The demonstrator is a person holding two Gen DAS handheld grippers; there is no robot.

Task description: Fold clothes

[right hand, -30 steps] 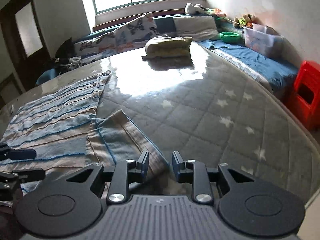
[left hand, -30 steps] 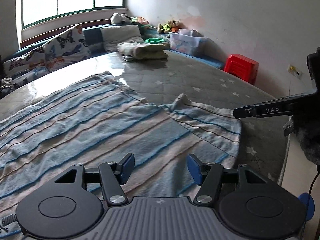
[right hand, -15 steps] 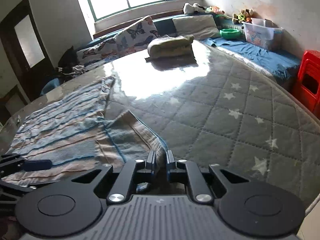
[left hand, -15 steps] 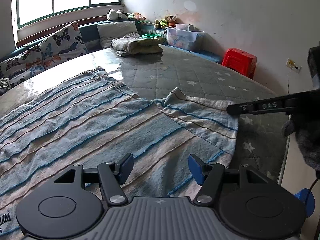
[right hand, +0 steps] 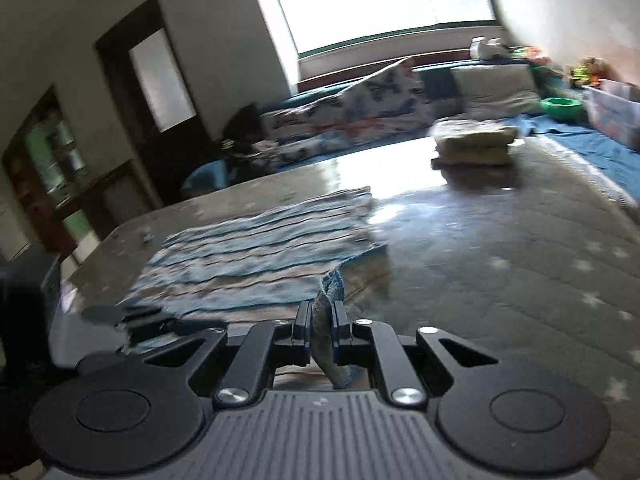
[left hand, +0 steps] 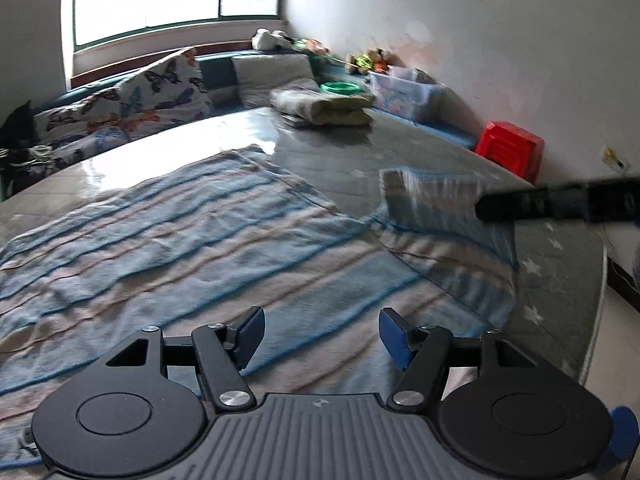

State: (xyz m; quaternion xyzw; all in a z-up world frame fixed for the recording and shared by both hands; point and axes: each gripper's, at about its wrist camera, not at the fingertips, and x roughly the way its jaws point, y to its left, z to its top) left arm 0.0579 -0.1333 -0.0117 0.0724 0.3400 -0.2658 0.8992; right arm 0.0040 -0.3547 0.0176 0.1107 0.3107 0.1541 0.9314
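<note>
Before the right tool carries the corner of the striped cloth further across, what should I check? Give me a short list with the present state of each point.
1. Right tool grips the cloth corner: ok, fabric is pinched between its closed fingers.
2. Corner is off the mattress: ok, the left camera shows it raised at the right tool.
3. Left tool is free: ok, jaws opening, nothing between them.
4. Rest of the striped cloth lies flat: ok, only small wrinkles.
5. Folded pile is out of the way: ok, it sits at the far end.
6. Far edge of the cloth is straight: cannot tell, the pictures are blurred.
</note>
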